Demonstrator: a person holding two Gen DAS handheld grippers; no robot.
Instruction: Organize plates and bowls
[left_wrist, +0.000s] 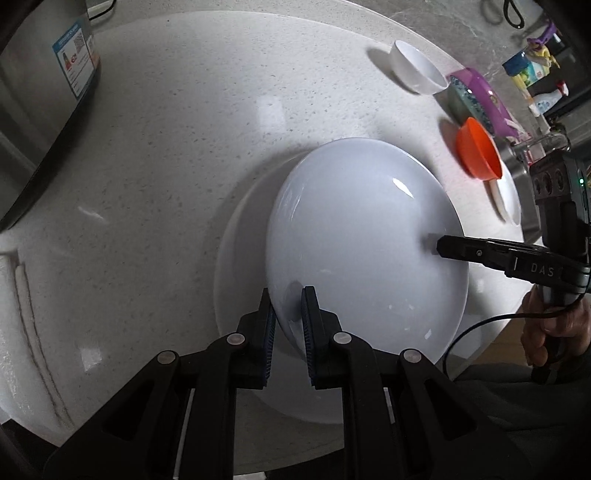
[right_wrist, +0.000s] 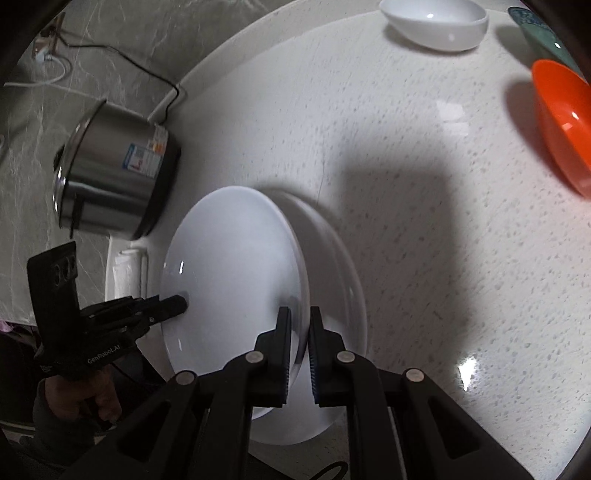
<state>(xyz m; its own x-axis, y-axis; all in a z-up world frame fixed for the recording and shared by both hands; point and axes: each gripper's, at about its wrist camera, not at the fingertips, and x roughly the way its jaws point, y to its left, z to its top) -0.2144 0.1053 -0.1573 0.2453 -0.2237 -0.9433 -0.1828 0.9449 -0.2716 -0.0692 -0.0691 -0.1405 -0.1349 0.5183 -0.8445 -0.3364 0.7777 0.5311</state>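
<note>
A white plate (left_wrist: 362, 243) is held just above a larger white plate (left_wrist: 240, 251) on the round white table. My left gripper (left_wrist: 289, 314) is shut on the held plate's near rim. My right gripper (right_wrist: 298, 328) is shut on the opposite rim of the same plate (right_wrist: 236, 266); the lower plate (right_wrist: 340, 280) shows beneath it. Each gripper shows in the other's view, the right (left_wrist: 443, 248) and the left (right_wrist: 177, 304). A white bowl (left_wrist: 417, 68), an orange bowl (left_wrist: 478, 155) and a purple-rimmed patterned bowl (left_wrist: 476, 98) sit at the far right.
A steel cooker pot (right_wrist: 114, 173) with a label stands at the table's left edge, its cable trailing behind. A folded white cloth (left_wrist: 26, 317) lies at the left. A white spoon (left_wrist: 498, 199) lies under the orange bowl. Bottles and packets (left_wrist: 532, 70) stand beyond the table.
</note>
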